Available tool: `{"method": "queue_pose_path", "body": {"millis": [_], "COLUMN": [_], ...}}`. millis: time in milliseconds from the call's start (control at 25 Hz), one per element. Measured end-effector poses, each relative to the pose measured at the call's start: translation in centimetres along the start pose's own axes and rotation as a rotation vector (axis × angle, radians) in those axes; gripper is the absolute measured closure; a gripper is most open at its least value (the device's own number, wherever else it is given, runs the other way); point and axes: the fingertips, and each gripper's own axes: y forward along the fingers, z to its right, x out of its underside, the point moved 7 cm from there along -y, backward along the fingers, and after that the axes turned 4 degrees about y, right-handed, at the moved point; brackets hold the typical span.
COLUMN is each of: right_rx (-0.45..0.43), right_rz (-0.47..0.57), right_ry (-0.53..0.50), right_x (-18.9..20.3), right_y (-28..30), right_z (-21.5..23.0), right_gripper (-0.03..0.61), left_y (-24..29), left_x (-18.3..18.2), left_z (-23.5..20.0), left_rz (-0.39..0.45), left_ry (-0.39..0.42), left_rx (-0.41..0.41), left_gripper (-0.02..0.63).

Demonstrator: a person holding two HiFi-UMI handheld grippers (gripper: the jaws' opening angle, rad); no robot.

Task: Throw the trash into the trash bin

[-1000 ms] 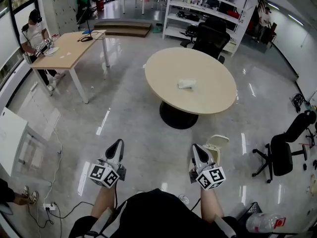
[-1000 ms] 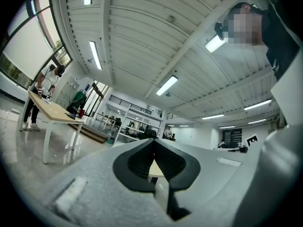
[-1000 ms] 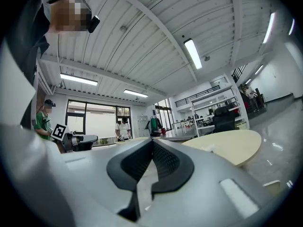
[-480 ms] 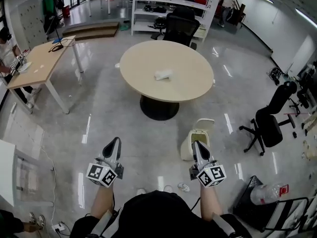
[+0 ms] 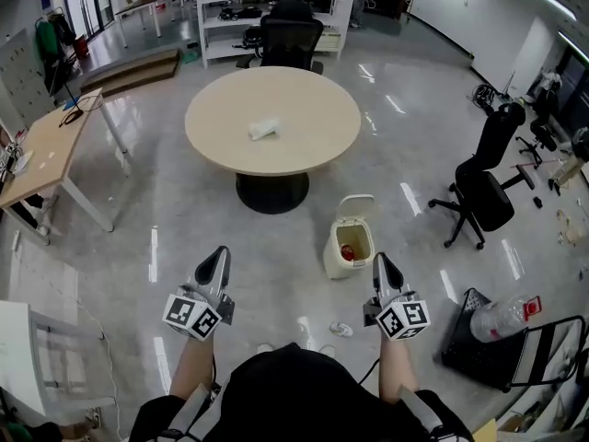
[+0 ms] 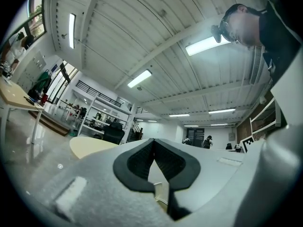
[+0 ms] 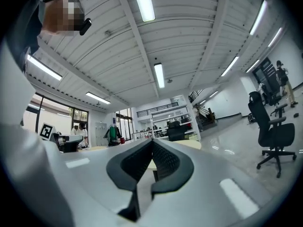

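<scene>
A crumpled white piece of trash lies on the round beige table in the head view. The white trash bin stands on the floor in front of the table with its lid up and something red inside. My left gripper and right gripper are held low near my body, both shut and empty, well short of the table. The bin is just ahead and left of the right gripper. In the left gripper view the jaws meet with nothing between them; the right gripper view shows its jaws the same.
A black office chair stands to the right, another behind the table before white shelves. A wooden desk is at the left. A black crate with a plastic bottle sits lower right. A small scrap lies by my feet.
The view has swung right, so the table has slid left and farther off. The bin has come out fully ahead of the right gripper. Both grippers stay shut.
</scene>
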Motion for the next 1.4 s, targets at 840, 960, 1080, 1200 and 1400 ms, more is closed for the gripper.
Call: {"method": "queue_pose_path", "body": {"millis": [840, 960, 1080, 1200, 1400], "right_rx": [0.336, 0.375, 0.419, 0.413, 0.491], "right_rz": [0.134, 0.159, 0.164, 0.189, 0.197], "right_ry": [-0.133, -0.118, -0.117, -0.102, -0.092], "right_x": [-7.6, -8.3, -8.3, -7.7, -5.8], "right_y": [-16.3, -19.2, -21.1, -22.3, -22.7], "right_z": [14.5, 16.1, 16.8, 16.6, 14.9], "right_gripper": [0.574, 0.574, 0.572, 0.574, 0.572], "left_y": [18.3, 20.0, 21.0, 21.2, 22.1], "left_x": [7.1, 7.7, 8.3, 9.3, 10.0], "left_z": [22.2, 25.7, 28.5, 29.9, 29.6], "left_rz": [-0.065, -0.066, -0.074, -0.098, -0.159], "left_ry": [-0.089, -0.108, -0.136, -0.147, -0.138], "left_rx": [0.468, 0.545, 0.631, 0.693, 0.791], "left_gripper": [0.612, 0.612, 0.612, 0.612, 0.612]}}
